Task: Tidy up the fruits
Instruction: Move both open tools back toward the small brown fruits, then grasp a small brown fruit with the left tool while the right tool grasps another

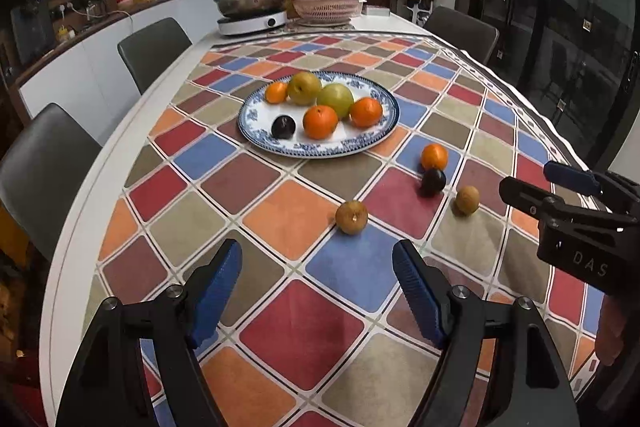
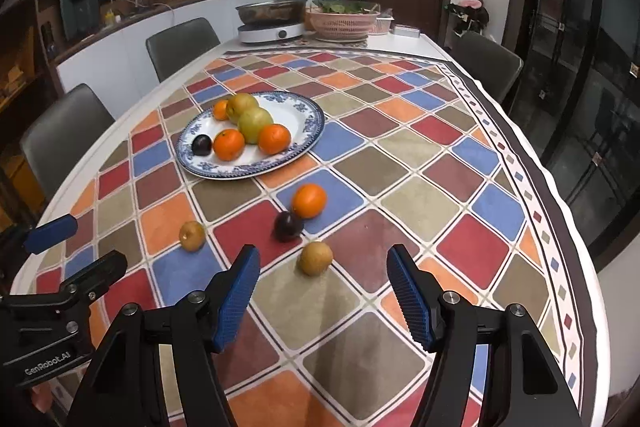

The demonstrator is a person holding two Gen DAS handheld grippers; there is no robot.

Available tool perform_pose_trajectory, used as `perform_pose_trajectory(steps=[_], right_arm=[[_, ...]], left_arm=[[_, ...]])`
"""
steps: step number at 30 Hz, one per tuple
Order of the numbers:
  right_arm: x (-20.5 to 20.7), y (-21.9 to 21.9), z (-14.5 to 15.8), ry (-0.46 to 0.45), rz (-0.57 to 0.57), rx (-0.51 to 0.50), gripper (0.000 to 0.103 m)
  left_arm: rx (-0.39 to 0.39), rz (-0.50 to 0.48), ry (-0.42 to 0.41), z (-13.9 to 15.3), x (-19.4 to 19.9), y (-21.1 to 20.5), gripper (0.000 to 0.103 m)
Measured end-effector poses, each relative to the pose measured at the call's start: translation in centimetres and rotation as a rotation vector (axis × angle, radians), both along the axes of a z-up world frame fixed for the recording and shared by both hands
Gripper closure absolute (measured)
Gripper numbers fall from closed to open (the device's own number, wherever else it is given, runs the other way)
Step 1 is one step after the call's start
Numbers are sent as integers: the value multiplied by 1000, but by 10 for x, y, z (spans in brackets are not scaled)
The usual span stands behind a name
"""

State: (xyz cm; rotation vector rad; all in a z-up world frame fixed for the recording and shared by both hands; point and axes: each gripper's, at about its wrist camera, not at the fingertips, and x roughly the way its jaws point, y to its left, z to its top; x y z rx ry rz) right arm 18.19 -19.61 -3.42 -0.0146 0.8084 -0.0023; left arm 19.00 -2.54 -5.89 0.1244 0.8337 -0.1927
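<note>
A blue-and-white plate [image 1: 368, 141] [image 2: 308, 131] on the checked tablecloth holds oranges, two green-yellow pears and a dark plum [image 1: 283, 126]. Loose on the cloth lie an orange [image 1: 434, 156] [image 2: 309, 201], a dark plum [image 1: 433, 181] [image 2: 288, 225] touching it, and two small brown fruits [image 1: 351, 217] [image 1: 467, 200] [image 2: 192, 235] [image 2: 316, 258]. My left gripper [image 1: 318, 267] is open above the cloth, just short of the nearer brown fruit. My right gripper [image 2: 323, 273] is open, with the other brown fruit just ahead of its fingertips. Neither holds anything.
At the far end of the table stand an induction cooker with a steel pan [image 1: 252, 3] and a pink basket of greens [image 1: 326, 5]. Grey chairs [image 1: 154, 47] line the left side, one [image 1: 462, 27] the right. The table edge runs close on the right.
</note>
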Motion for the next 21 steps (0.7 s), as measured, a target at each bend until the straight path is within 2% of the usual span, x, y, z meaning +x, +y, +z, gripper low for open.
perform_pose_trajectory(steps=[13, 19, 21], right_arm=[[15, 0, -29, 59, 11, -10, 37], [24, 1, -35, 69, 20, -14, 38], [28, 0, -37, 77, 23, -8, 45]], left_arm=[[16, -54, 32, -31, 22, -9, 26], [-8, -78, 48, -39, 41, -16, 27], [-15, -82, 55, -41, 46, -18, 27]])
